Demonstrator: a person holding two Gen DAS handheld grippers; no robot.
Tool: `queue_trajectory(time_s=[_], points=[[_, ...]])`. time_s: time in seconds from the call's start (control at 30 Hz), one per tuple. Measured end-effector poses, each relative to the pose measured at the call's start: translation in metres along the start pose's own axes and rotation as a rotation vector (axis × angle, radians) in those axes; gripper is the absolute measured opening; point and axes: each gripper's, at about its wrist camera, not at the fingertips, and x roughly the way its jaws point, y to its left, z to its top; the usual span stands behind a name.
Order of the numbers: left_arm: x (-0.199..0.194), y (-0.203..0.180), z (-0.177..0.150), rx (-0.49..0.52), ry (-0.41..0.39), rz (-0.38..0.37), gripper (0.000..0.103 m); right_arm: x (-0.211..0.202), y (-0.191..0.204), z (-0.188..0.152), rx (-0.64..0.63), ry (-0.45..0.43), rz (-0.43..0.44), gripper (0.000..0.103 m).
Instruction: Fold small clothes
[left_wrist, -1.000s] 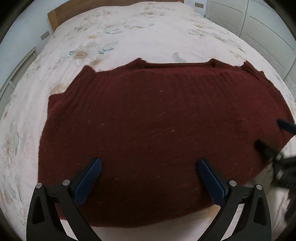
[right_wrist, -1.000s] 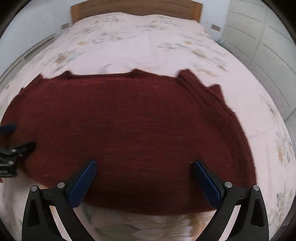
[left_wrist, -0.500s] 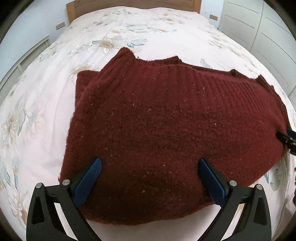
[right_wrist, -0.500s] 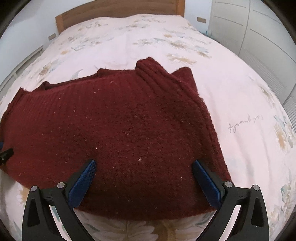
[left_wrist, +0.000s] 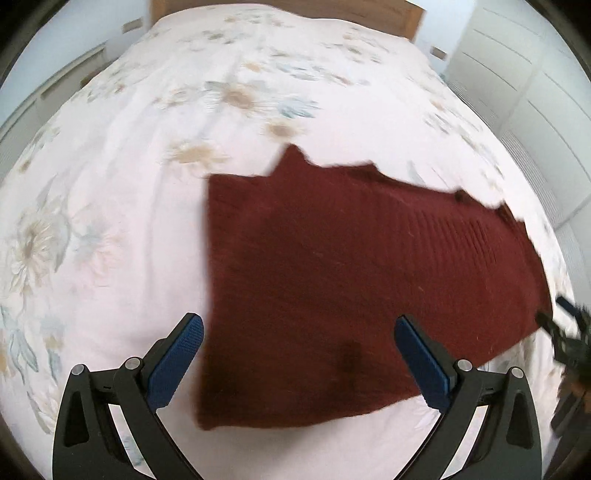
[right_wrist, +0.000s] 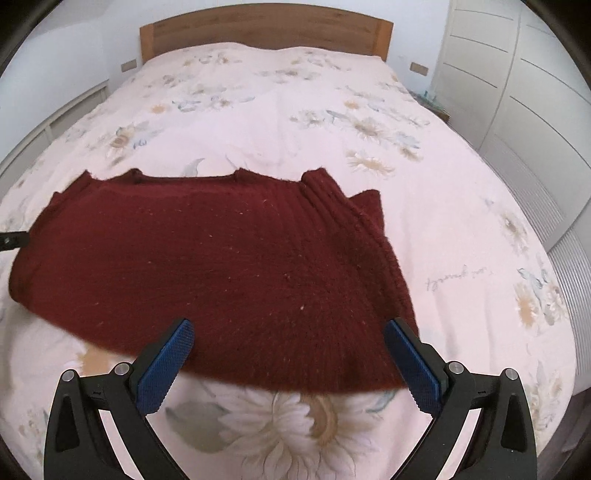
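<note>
A dark red knitted sweater (right_wrist: 207, 269) lies spread flat on a bed covered with a pale pink quilt printed with faded flowers (right_wrist: 280, 110). In the right wrist view the sweater fills the middle and left of the frame, its ribbed edge running down the right side where a folded layer shows near the upper right of the garment; its lower hem curves across just above the tongs. The right gripper (right_wrist: 288, 356) has its two blue-padded fingers (right_wrist: 166, 365) spread wide apart with nothing between them, hovering over the near hem, and whether the pads touch the cloth cannot be told from here. In the left wrist view the picture is smeared, so details are only roughly readable: the same sweater (left_wrist: 347, 291) sits in the centre and right of the frame, with a straight left edge that runs down just right of the left finger. The left gripper (left_wrist: 299, 356) is likewise wide apart and holds nothing. At the right edge of that frame the other black tool shows faintly beside the sweater's corner. A wooden headboard (right_wrist: 266, 31) stands at the top of the frame, and white panelled wardrobe doors (right_wrist: 517, 85) fill the upper right.
</note>
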Motion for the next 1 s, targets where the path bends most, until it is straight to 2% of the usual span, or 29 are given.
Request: queue_trajectory(time_s=[0.17,0.3,0.37,0.43,0.53,0.57,0.6,0.63,0.67,0.73,0.8,0.87,1.0], points=[[0.021,0.035,0.005,-0.138,0.081,0.016,0.102,-0.002,0.0,-0.011,-0.01,0.02,-0.041,0.103],[0.054,0.044,-0.005,-0.208,0.172,-0.065,0.102,0.001,-0.007,-0.017,-0.002,0.046,-0.054,0.103],[0.066,0.041,-0.008,-0.218,0.185,-0.091,0.102,-0.002,-0.013,-0.021,0.008,0.05,-0.059,0.103],[0.066,0.036,-0.008,-0.201,0.162,-0.089,0.102,-0.004,-0.021,-0.026,0.023,0.051,-0.059,0.103],[0.072,0.028,-0.008,-0.169,0.183,-0.132,0.099,-0.008,-0.032,-0.032,0.05,0.053,-0.057,0.103],[0.073,0.023,-0.008,-0.153,0.197,-0.152,0.087,-0.009,-0.036,-0.034,0.06,0.053,-0.056,0.103],[0.074,0.017,-0.006,-0.139,0.204,-0.159,0.082,-0.009,-0.039,-0.036,0.072,0.055,-0.054,0.103],[0.074,0.015,-0.005,-0.13,0.209,-0.164,0.07,-0.009,-0.041,-0.036,0.081,0.056,-0.051,0.103],[0.073,0.012,-0.003,-0.125,0.215,-0.184,0.054,-0.01,-0.045,-0.038,0.09,0.057,-0.048,0.103],[0.072,0.009,-0.001,-0.14,0.229,-0.231,0.036,-0.012,-0.05,-0.038,0.105,0.053,-0.047,0.103],[0.064,0.001,0.002,-0.139,0.211,-0.216,0.032,-0.016,-0.057,-0.038,0.12,0.042,-0.047,0.103],[0.052,-0.012,0.006,-0.09,0.182,-0.201,0.031,-0.019,-0.064,-0.037,0.136,0.031,-0.044,0.103],[0.021,-0.041,0.021,-0.053,0.145,-0.246,0.03,-0.029,-0.082,-0.036,0.179,0.001,-0.038,0.103]])
